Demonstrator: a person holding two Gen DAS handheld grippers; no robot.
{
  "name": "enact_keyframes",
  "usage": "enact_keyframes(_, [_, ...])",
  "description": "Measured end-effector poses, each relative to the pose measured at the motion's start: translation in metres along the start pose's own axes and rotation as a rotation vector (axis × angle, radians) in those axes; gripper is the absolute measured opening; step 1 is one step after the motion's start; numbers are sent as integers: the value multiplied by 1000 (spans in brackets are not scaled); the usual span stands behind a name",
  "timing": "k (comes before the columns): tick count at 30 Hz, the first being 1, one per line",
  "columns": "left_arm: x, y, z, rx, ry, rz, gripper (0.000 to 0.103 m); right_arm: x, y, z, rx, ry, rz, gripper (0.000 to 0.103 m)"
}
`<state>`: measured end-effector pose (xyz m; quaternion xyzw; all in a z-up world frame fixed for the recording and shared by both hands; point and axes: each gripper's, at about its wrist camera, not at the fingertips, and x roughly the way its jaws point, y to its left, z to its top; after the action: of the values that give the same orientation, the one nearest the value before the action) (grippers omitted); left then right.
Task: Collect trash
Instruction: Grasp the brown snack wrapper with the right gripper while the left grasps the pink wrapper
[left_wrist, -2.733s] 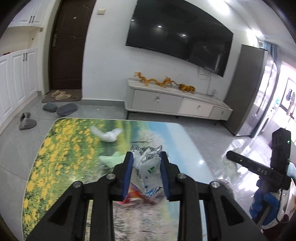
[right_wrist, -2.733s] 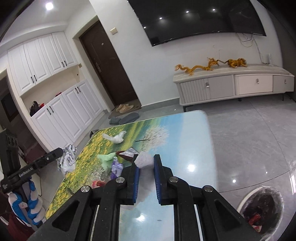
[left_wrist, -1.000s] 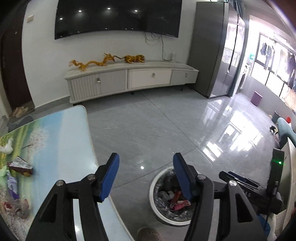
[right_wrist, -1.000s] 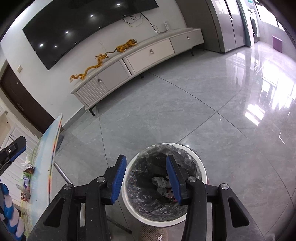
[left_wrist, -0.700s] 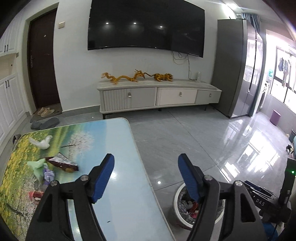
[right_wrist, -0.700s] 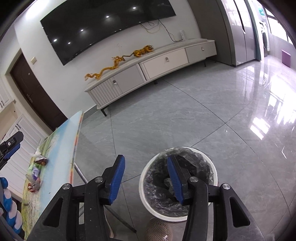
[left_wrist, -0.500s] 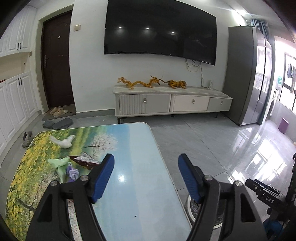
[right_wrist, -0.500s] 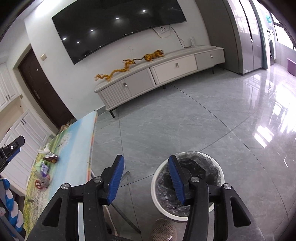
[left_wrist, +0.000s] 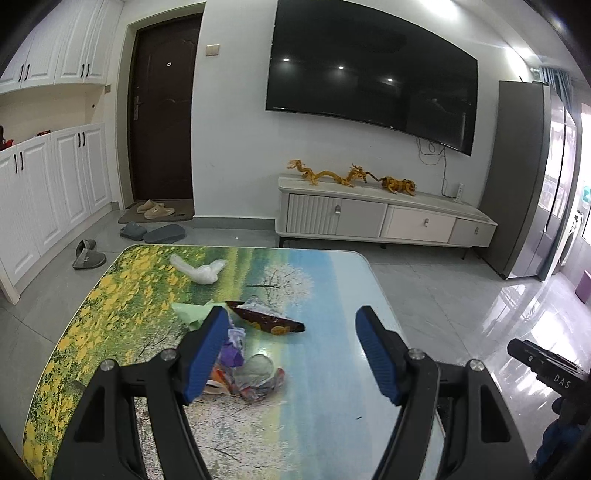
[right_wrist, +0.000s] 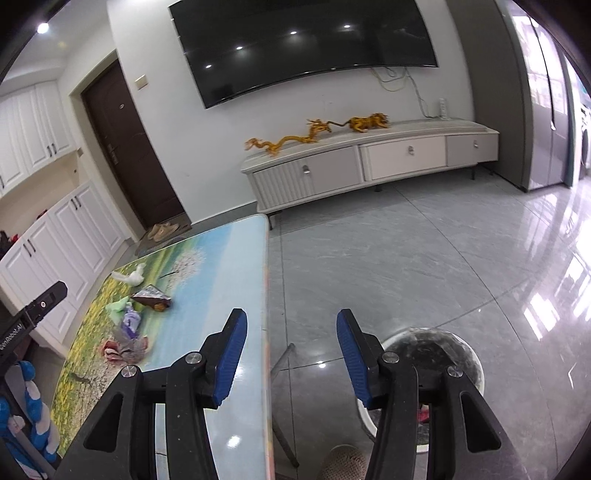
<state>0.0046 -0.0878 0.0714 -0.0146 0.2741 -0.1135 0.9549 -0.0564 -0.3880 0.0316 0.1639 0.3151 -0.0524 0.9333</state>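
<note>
The left gripper (left_wrist: 295, 349) is held above the table (left_wrist: 325, 402), jaws apart and empty. Crumpled wrappers (left_wrist: 255, 376) (several) lie beneath. The right gripper (right_wrist: 291, 358), likewise spread, is poised beside the bin (right_wrist: 469, 356).

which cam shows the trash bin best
The right wrist view: the white trash bin with its dark liner stands on the floor beside the table, partly hidden behind the open right gripper. The left wrist view does not show it, only table litter.
</note>
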Motion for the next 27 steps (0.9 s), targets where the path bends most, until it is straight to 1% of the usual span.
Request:
enact_keyframes(6, [9, 73, -26, -64, 44, 43, 71, 31, 36, 4, -71, 39, 50, 48])
enact_keyframes(7, [11, 84, -31, -72, 59, 54, 74, 36, 41, 3, -78, 47, 60, 49])
enact_keyframes(8, [13, 96, -38, -82, 75, 63, 75, 44, 46, 4, -85, 57, 71, 48])
enact_keyframes(10, [19, 115, -48, -94, 108, 75, 76, 58, 55, 4, -99, 77, 91, 49])
enact_keyframes(12, [28, 127, -58, -104, 153, 68, 76, 71, 63, 3, -113, 97, 111, 48])
enact_keyframes(14, [38, 130, -64, -94, 183, 57, 75, 89, 74, 4, -132, 121, 135, 49])
enact_keyframes(19, [66, 123, -65, -87, 237, -15, 75, 124, 104, 8, -189, 162, 195, 49])
enact_keyframes(23, [90, 121, -60, -78, 262, -39, 75, 150, 126, 13, -226, 187, 244, 49])
enact_keyframes(27, [112, 121, -61, -75, 285, -39, 75, 179, 150, 19, -264, 213, 290, 49])
